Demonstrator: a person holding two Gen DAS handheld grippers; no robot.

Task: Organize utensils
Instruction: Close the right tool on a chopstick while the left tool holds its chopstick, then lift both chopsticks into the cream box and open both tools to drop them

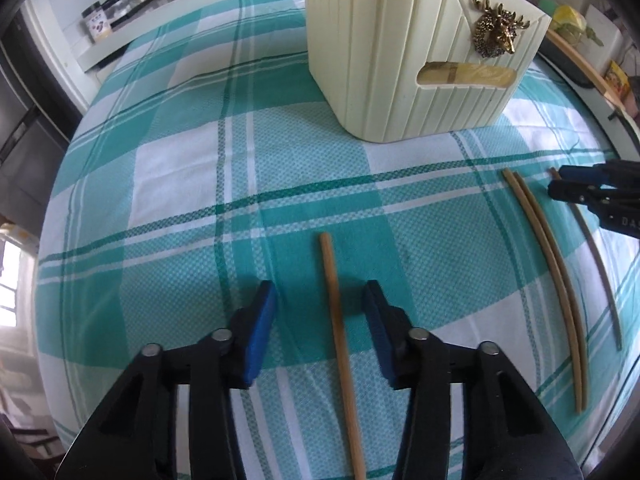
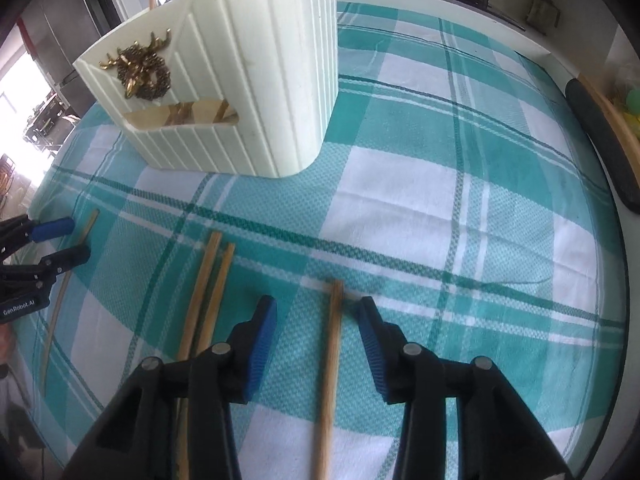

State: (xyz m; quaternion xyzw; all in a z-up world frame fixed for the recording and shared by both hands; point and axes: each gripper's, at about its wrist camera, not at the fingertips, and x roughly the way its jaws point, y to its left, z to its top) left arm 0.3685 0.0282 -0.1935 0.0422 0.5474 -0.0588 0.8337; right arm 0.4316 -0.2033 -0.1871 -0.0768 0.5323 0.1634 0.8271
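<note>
The holder's point(image 1: 404, 60) top runs past the frame edge, its contents mostly hidden behind its walls

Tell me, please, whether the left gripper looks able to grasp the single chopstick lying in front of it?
Probably yes. The left gripper is open, with the chopstick lying between its fingers on the tablecloth. Nothing lies against that stick; the paired chopsticks sit well apart.
</note>
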